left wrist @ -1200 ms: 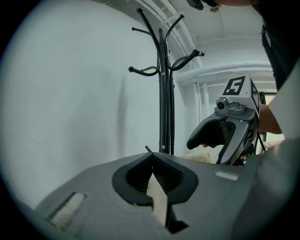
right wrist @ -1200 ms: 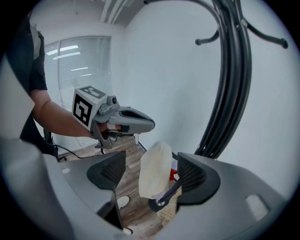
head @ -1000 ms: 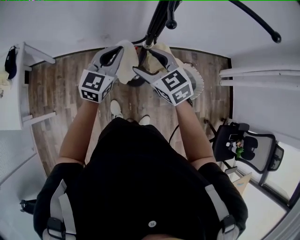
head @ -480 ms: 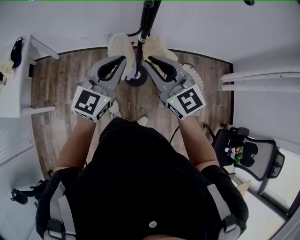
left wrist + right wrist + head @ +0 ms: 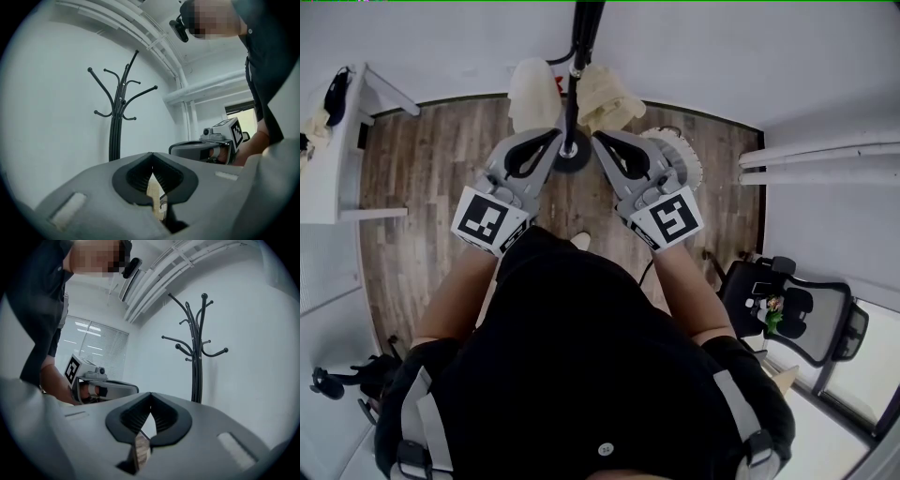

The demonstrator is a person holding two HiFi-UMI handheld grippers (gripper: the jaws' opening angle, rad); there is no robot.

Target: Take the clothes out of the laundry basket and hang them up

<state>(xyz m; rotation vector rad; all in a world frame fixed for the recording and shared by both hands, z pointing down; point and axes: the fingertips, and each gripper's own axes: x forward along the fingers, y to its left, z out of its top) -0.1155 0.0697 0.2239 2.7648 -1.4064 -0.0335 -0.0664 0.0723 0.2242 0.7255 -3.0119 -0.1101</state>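
Observation:
A cream garment (image 5: 534,94) hangs over the black coat stand (image 5: 578,56), draped on both sides of the pole. My left gripper (image 5: 555,134) is held just left of the pole and below the cloth. It is shut and empty, and its tips (image 5: 151,167) meet in the left gripper view. My right gripper (image 5: 598,138) sits just right of the pole, also shut with nothing between the jaws (image 5: 150,406). Neither gripper touches the garment. The white laundry basket (image 5: 686,161) stands on the floor to the right, partly hidden behind the right gripper.
The stand's round base (image 5: 572,157) rests on the wood floor between the grippers. An office chair (image 5: 797,305) is at the right, a white table (image 5: 337,169) at the left, and white pipes (image 5: 825,155) run along the right wall.
Both grippers have drawn back from the coat stand toward my body. The cream garment stays on the stand, free of the left gripper. The right jaws have closed.

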